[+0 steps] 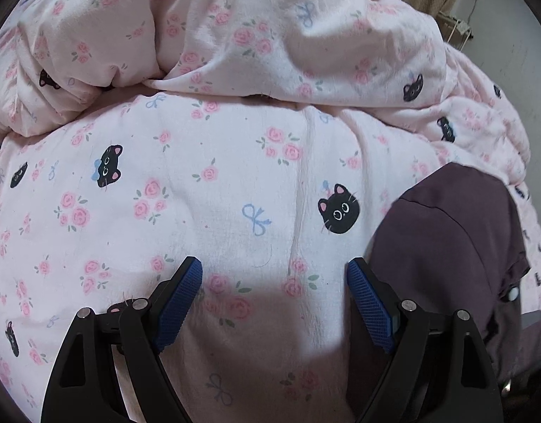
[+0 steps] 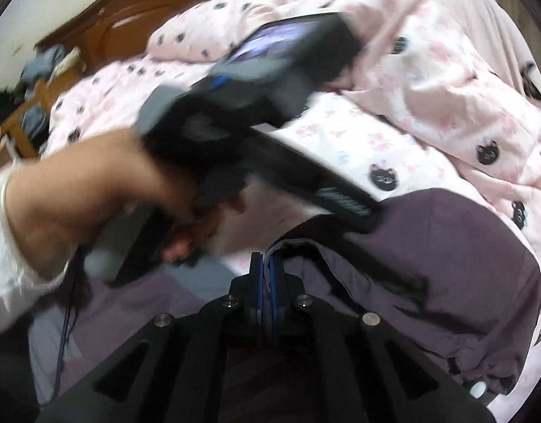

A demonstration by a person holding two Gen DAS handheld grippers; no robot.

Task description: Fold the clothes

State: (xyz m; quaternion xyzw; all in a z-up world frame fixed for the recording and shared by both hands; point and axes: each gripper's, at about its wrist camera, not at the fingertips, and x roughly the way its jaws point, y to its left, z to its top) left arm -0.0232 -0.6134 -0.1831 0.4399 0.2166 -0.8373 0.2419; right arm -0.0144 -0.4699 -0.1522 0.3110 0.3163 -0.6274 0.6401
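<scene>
My biggest worry is the pink quilt printed with roses and black cat faces: soft and lumpy, it may wrinkle any fold I press. The dark purple button-up shirt lies rumpled on the bed's near right. My right hand-held gripper pinches its collar edge; a thin bite could slip. My left hand-held gripper hangs spread, holding nothing, over bare quilt.

garment on bedspread, crumpled duvet behind
</scene>
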